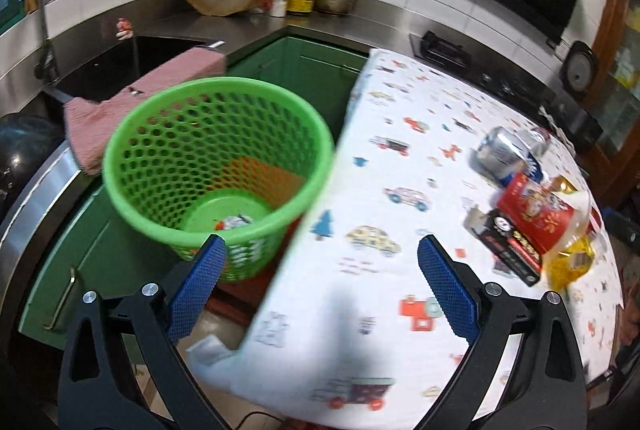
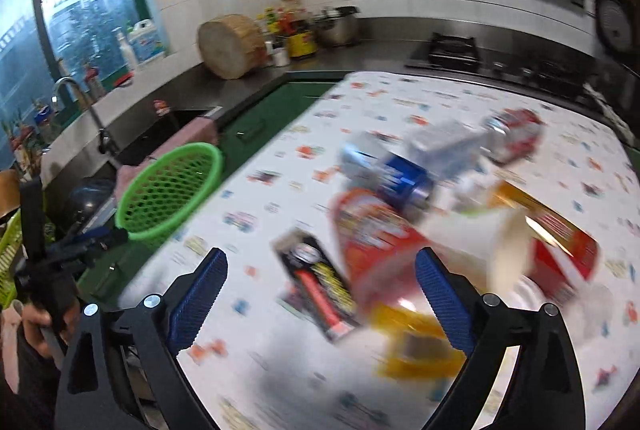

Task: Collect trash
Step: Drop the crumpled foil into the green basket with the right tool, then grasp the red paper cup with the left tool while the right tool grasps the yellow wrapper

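The green plastic basket (image 1: 218, 166) stands on the floor just beside the table's edge, low enough that litter can drop straight in; its honeycomb-mesh wall tapers to a solid round bottom where 1 small crumpled scrap (image 1: 234, 222) already lies. The rest of the trash sits heaped on the table (image 1: 400, 134), whose white cloth is printed with little cars: a shiny aluminium can (image 1: 508, 154) on its side, a flat black carton (image 1: 510, 250), a red printed packet (image 1: 536, 216) and crinkly yellow wrapper (image 1: 572, 262), all touching.

The left gripper (image 1: 322, 270) hangs released, blue ribbed pads wide apart, nothing between them, straddling the table edge. The right gripper (image 2: 320, 284) is likewise spread and empty, aimed down over the blurred pile, probably choosing the next piece.
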The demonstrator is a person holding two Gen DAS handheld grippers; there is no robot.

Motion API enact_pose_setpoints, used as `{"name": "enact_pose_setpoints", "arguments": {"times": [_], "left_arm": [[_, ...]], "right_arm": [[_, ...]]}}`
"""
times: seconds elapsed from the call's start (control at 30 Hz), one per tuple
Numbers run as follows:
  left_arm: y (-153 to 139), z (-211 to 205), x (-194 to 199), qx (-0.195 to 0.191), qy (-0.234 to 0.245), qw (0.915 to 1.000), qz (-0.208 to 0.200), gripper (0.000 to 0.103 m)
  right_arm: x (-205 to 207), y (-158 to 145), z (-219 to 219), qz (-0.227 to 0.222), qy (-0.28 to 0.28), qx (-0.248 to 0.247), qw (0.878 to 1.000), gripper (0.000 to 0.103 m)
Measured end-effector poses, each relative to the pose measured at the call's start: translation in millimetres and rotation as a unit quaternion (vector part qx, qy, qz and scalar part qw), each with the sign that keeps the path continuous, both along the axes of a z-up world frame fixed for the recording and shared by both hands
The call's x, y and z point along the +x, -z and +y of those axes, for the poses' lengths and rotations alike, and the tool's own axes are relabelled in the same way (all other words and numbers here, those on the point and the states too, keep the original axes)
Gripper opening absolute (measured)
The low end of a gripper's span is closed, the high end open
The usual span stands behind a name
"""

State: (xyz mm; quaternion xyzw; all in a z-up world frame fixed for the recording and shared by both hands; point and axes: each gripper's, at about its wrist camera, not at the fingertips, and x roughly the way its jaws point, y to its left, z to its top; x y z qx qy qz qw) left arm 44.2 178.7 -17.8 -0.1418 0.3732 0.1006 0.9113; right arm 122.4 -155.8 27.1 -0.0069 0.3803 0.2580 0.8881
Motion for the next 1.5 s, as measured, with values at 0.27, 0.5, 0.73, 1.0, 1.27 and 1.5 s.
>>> {"name": "enact_pose_setpoints", "arguments": {"times": [0.27, 0.5, 0.73, 1.0, 1.27, 1.5], "left_arm": [[1, -42, 22, 0.0, 0.042, 0.9991, 0.009, 0.096], [2, -70, 44, -0.004, 0.067, 0.9974, 0.027, 0.096], [-2, -99, 67, -0.027, 0.093, 0.9946, 0.036, 0.096], [-2, -141, 95, -0.063, 0.13, 0.9875, 0.061, 0.096], [3, -175, 125, -0.098, 0.149, 0.9798, 0.09, 0.096], [17, -189, 158, -0.16, 0.138, 0.9693, 0.126, 0.096]], "right_arm": [[7, 39, -53, 0.024, 0.028, -0.034, 0.999, 0.093], [13, 62, -50, 0.029, 0.002, -0.054, 0.998, 0.093], [20, 74, -51, 0.041, -0.007, -0.05, 0.998, 0.092], [14, 74, -54, 0.041, -0.013, -0.044, 0.998, 0.077], [-2, 73, -64, 0.033, -0.021, -0.035, 0.999, 0.075], [-20, 75, -69, 0.024, -0.03, -0.037, 0.999, 0.087]]}}
